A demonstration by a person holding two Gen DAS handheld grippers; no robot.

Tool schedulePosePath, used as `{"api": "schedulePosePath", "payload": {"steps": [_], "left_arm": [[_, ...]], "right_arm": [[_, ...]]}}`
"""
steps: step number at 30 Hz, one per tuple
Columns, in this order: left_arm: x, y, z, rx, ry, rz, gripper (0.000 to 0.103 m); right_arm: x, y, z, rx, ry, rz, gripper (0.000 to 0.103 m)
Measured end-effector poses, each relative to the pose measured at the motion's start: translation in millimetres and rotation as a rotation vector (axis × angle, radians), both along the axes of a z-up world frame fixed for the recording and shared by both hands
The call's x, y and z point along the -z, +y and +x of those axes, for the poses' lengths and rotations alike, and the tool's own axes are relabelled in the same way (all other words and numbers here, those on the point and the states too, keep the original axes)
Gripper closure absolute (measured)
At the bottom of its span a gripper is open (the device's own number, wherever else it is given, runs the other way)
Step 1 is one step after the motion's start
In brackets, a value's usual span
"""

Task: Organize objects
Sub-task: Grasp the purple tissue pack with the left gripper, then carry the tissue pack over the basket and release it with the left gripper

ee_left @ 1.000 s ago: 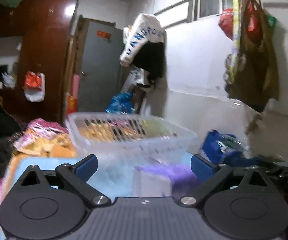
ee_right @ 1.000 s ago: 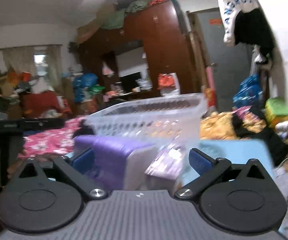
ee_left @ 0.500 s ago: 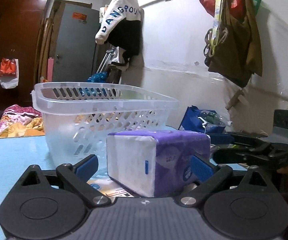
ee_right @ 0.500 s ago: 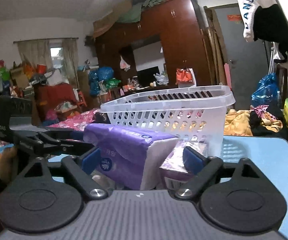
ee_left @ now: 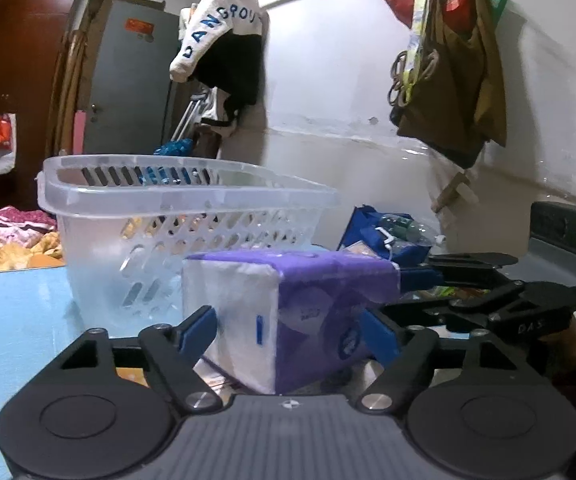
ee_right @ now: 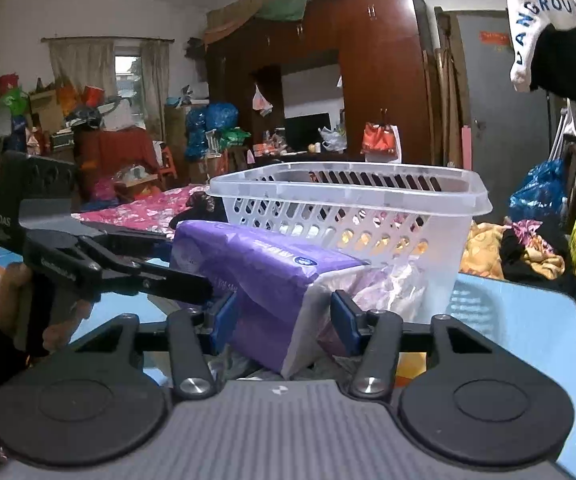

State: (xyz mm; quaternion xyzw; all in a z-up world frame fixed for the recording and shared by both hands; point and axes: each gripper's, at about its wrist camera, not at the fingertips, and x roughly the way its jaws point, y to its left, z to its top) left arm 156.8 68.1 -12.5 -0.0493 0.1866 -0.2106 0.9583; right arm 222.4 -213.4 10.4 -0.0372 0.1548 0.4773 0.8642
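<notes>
A purple and white tissue pack [ee_left: 288,312] lies on the blue table, in front of a clear plastic basket [ee_left: 176,232]. My left gripper [ee_left: 288,330] has closed its blue pads on the pack's two sides. My right gripper [ee_right: 284,316] comes from the other end and its pads press the same pack [ee_right: 264,276]. The right gripper also shows in the left wrist view [ee_left: 419,280], and the left gripper shows in the right wrist view [ee_right: 192,284]. A crinkled purple packet [ee_right: 379,284] lies beside the pack against the basket [ee_right: 351,216].
The blue table [ee_right: 519,328] ends close on the right in the right wrist view. A blue bag with bottles [ee_left: 387,236] sits behind the pack. Bags hang on the white wall [ee_left: 451,60]. Clothes lie heaped beyond the table [ee_right: 527,248].
Both grippers came down level with the table and narrowed from wide open onto the tissue pack, one from each end.
</notes>
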Motion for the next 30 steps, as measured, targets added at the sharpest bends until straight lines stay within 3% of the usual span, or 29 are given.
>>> {"api": "schedulePosePath", "payload": {"steps": [5,22,30], "left_arm": [[3.2,5.9,-1.4,-0.003,-0.009,-0.025,0.031],[-12.7,-9.7,-31.4,-0.04,-0.134,0.021,0.038],[-39.5,-13.7,-36.7,-0.048,-0.187,0.02,0.039]], "right_arm": [[1.7,-5.5,-1.0,-0.007,-0.003,0.013,0.06],[-11.6,-5.7,-24.9,0.022,-0.142,0.062,0.061],[-40.8,-5.6,-20.2,0.026,-0.184,0.085,0.061]]}}
